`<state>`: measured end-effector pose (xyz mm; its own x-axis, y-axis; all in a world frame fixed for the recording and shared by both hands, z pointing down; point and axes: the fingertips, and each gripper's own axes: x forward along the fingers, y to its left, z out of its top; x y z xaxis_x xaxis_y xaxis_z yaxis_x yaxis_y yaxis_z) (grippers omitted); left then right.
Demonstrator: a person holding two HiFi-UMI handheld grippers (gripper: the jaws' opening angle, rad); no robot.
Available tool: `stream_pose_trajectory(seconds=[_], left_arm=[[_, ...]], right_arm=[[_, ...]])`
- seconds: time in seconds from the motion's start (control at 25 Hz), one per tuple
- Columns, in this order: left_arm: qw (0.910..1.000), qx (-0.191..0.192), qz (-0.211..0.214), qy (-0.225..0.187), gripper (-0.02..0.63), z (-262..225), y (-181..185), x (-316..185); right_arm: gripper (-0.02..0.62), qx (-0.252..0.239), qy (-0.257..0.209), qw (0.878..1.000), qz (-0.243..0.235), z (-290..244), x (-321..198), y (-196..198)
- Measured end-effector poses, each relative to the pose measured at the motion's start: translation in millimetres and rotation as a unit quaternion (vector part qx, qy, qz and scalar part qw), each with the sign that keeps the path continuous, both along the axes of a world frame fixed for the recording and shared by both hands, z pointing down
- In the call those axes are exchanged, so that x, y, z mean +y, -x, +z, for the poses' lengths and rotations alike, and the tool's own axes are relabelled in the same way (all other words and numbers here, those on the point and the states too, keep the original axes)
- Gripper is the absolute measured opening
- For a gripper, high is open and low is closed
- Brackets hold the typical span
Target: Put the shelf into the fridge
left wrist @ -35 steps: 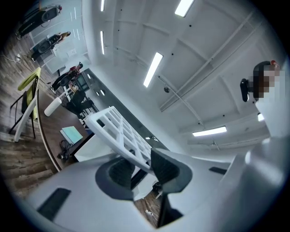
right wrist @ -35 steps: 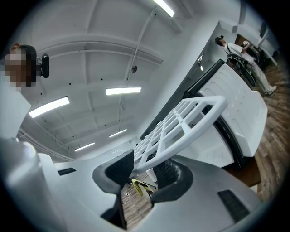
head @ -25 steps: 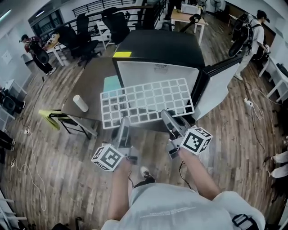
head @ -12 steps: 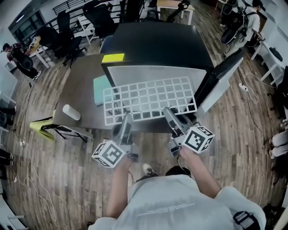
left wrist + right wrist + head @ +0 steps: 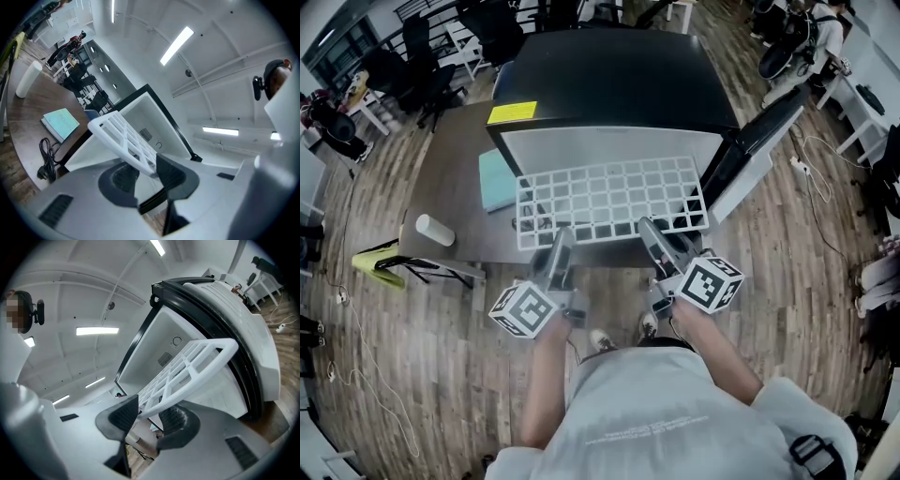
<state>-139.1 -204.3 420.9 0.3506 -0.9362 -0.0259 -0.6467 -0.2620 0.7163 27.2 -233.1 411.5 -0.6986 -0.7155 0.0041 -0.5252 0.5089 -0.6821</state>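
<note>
Because the shelf [image 5: 609, 199] looks stiff, light and wide, the left gripper [image 5: 562, 238] and right gripper [image 5: 648, 228] both clamp its near edge, facing the fridge [image 5: 609, 84].

White grid shelf [image 5: 611, 200] — roughly level — at the black fridge's [image 5: 609, 84] open front.

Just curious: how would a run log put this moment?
left gripper, right gripper: shut on shelf | fridge: open, shelf at its mouth
</note>
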Motion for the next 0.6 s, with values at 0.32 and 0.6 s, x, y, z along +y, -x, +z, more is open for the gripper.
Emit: stream_pose_trajectory(seconds=[0.32,0.6], left_arm=[[0.9999,-0.005,0.006,0.012,0.097,7,-1,-7],[0.9997,-0.006,0.019,0.012,0.098,7,-3,-14]], right_arm=[[0.130,0.000,0.013,1.000,0.004,9,-5,-1],[0.129,0.000,0.019,1.000,0.018,8,-7,-3]])
